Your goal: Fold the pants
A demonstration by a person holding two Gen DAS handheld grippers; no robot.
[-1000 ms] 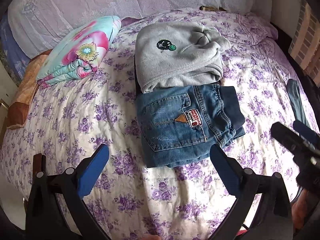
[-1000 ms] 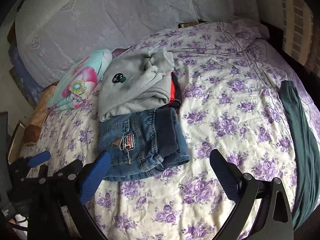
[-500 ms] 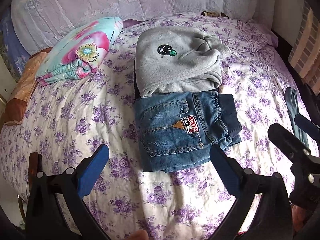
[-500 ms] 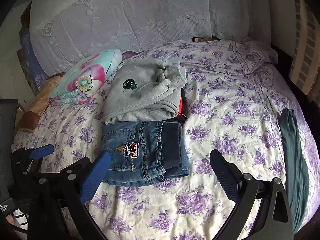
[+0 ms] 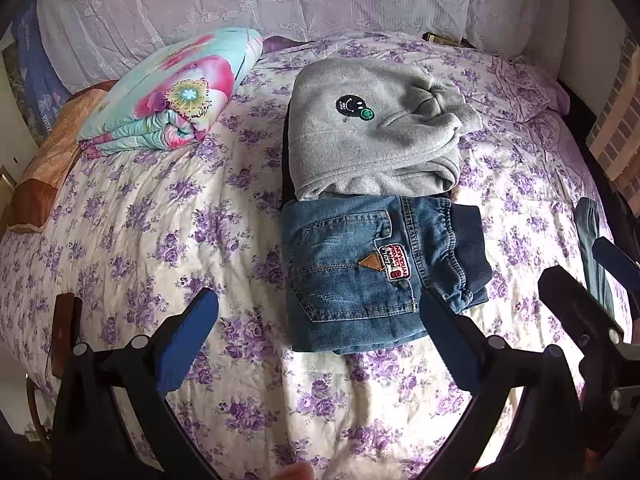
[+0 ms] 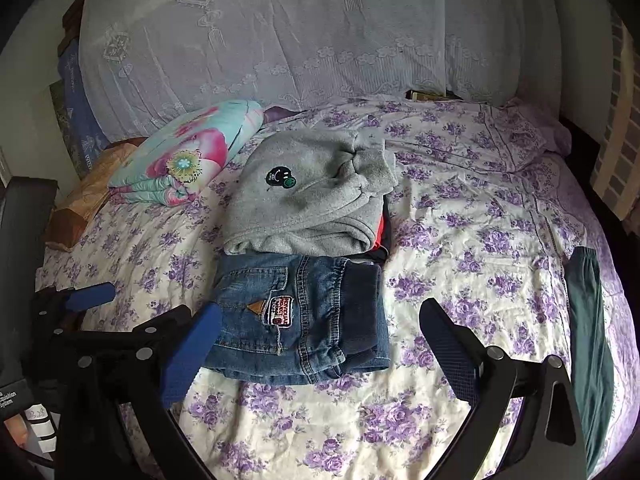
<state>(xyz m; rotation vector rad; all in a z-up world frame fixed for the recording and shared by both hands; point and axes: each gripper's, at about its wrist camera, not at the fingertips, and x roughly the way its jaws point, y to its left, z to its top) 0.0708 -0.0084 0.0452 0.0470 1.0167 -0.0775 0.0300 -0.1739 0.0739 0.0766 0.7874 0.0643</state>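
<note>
- Both grippers have been drawn back and raised; the left gripper and right gripper are held with jaws spread, nothing grasped.
- Folded jeans are seen on the bed, touching a grey sweatshirt.
- Dark green pants at the bed's right edge appear left for folding.

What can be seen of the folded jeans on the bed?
The jeans are small, blue washed denim, folded into a compact rectangle lying flat on the purple-flowered bedspread. On top show a back pocket with orange stitching, a tan triangular tab, a red-and-white patch, and a gathered waist with a dark ribbed band on the right. Their far edge meets the folded grey sweatshirt. Neither gripper touches them; both are open, and the left gripper hovers near their front edge.
</note>
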